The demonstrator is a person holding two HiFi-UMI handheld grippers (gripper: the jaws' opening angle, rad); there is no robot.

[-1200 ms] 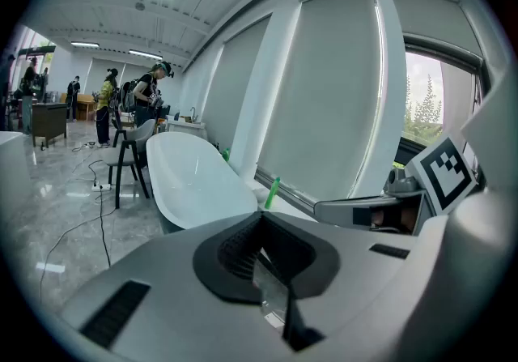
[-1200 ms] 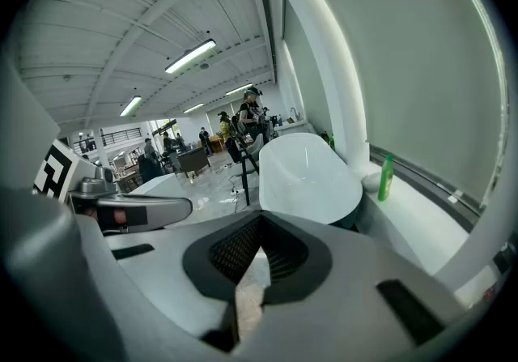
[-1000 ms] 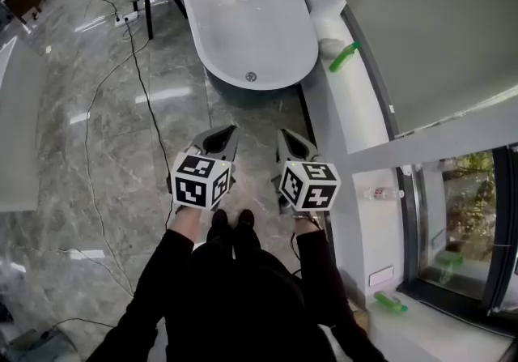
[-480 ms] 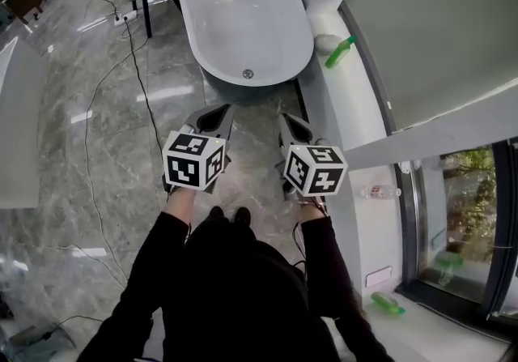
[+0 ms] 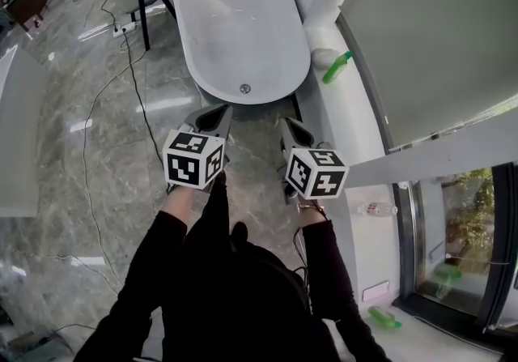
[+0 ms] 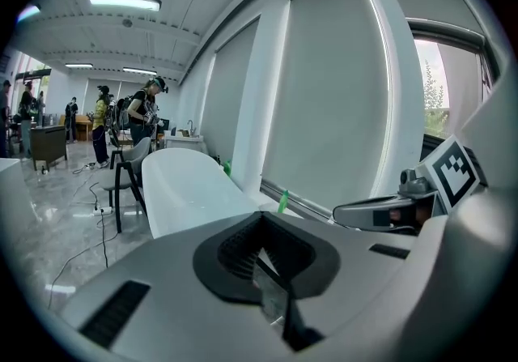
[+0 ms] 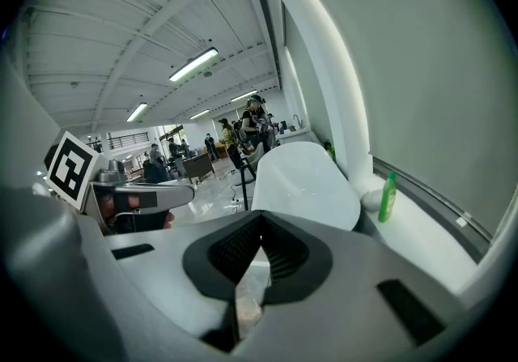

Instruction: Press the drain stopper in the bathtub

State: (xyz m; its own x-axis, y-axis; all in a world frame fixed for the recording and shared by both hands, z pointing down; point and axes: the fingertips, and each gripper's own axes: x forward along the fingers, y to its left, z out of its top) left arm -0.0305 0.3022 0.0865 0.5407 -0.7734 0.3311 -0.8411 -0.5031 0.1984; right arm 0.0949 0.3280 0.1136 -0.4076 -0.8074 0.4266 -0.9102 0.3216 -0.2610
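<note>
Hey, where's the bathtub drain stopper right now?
In the head view, the drain stopper sits in the floor of the bathtub at the end nearest the person, left of the green bottle on the ledge.

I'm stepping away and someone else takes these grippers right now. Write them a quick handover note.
Left gripper: shut, empty, over the floor short of the bathtub.
Right gripper: shut, empty, level beside it.
Drain stopper: in the tub's bottom at the near end, nothing touching it.
Done: the person stands at the tub's near end.
Left: reach over the rim and press the stopper.
</note>
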